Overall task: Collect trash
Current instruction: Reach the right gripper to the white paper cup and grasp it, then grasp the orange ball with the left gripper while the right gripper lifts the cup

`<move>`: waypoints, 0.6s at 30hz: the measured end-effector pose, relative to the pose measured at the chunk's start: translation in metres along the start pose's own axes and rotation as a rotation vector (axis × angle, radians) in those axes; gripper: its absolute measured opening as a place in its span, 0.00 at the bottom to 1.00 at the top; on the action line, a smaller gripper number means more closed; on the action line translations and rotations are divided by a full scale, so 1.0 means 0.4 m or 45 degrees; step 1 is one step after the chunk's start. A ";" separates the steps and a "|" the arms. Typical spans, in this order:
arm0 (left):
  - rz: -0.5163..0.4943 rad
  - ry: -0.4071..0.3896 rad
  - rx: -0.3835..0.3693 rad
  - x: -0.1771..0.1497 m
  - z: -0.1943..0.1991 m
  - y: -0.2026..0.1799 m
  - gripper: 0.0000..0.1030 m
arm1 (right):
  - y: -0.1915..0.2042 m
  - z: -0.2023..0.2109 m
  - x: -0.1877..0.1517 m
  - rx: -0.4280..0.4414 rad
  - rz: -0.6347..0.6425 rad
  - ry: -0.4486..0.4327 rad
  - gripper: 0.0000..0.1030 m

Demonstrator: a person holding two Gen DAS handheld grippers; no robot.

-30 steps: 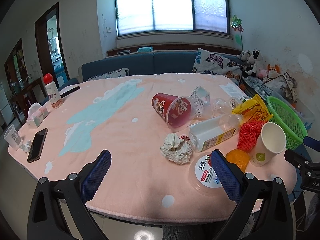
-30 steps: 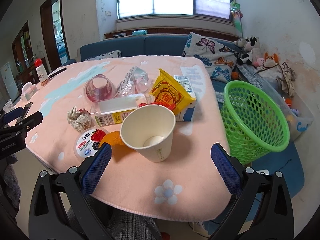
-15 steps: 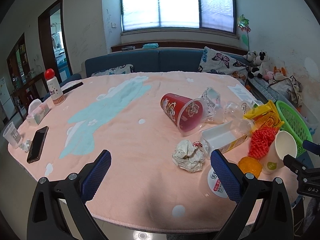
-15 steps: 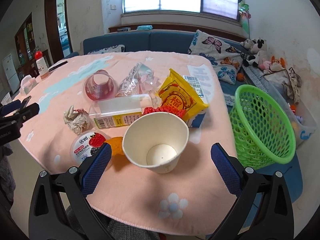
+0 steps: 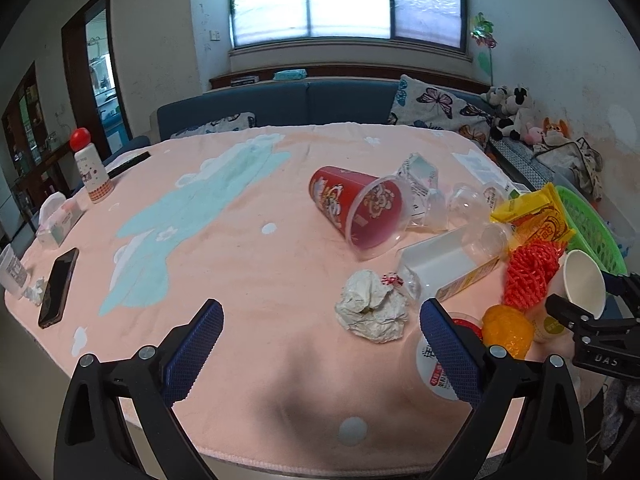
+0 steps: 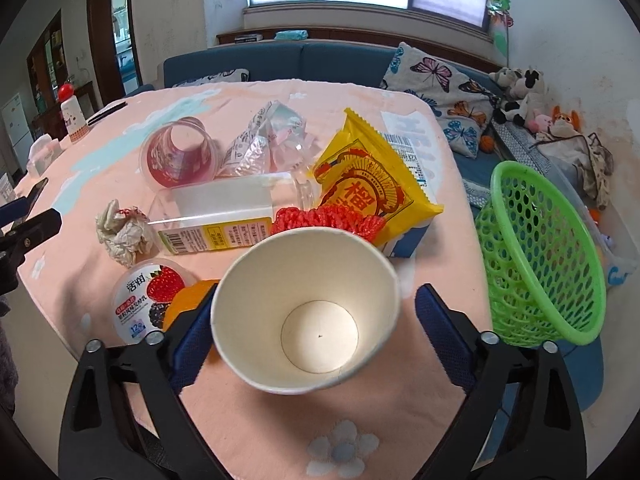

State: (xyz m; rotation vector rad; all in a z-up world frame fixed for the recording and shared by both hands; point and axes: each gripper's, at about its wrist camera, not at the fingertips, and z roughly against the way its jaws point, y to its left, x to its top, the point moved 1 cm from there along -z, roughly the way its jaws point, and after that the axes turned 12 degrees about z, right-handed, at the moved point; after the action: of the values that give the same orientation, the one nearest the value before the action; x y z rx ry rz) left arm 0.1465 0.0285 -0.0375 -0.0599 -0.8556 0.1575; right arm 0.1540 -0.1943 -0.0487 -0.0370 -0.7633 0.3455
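Observation:
A white paper cup [image 6: 308, 312] stands upright near the table's front edge, between the jaws of my right gripper [image 6: 316, 300]. The jaws are closing; the left pad is at the cup's wall and the right pad [image 6: 440, 328] stands clear of it. My left gripper [image 5: 320, 312] hangs open over bare pink cloth, with a crumpled paper ball [image 5: 372, 312] just ahead to its right. Other trash lies in a cluster: a red cup on its side [image 5: 360, 208], a clear bottle [image 6: 224, 216], a yellow snack bag [image 6: 368, 188], red netting [image 6: 328, 218], a yogurt lid [image 6: 146, 296].
A green mesh basket [image 6: 536, 256] hangs tilted off the table's right edge. At the far left lie a phone [image 5: 58, 284], a tissue pack [image 5: 60, 216] and a red-capped bottle [image 5: 90, 168]. A blue sofa with cushions stands behind the table.
Both grippers moved forward and lower toward the table. The paper cup now sits between the right jaws, which have narrowed. The left gripper stayed open.

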 end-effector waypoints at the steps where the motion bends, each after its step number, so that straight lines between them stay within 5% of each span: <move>1: -0.013 0.004 -0.018 -0.001 -0.003 -0.008 0.93 | -0.002 -0.001 -0.002 0.007 -0.003 0.003 0.80; 4: -0.043 0.037 -0.091 -0.008 -0.010 -0.030 0.93 | -0.014 -0.001 -0.008 0.034 -0.027 0.006 0.69; 18: -0.371 0.237 -0.528 -0.063 -0.042 -0.229 0.80 | -0.086 0.097 -0.045 0.038 -0.076 -0.046 0.68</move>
State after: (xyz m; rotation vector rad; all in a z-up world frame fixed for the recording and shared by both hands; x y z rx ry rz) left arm 0.1535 -0.0657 -0.0570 -0.3314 -0.6913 -0.2972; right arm 0.1254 -0.2361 -0.0272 0.0198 -0.7935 0.3016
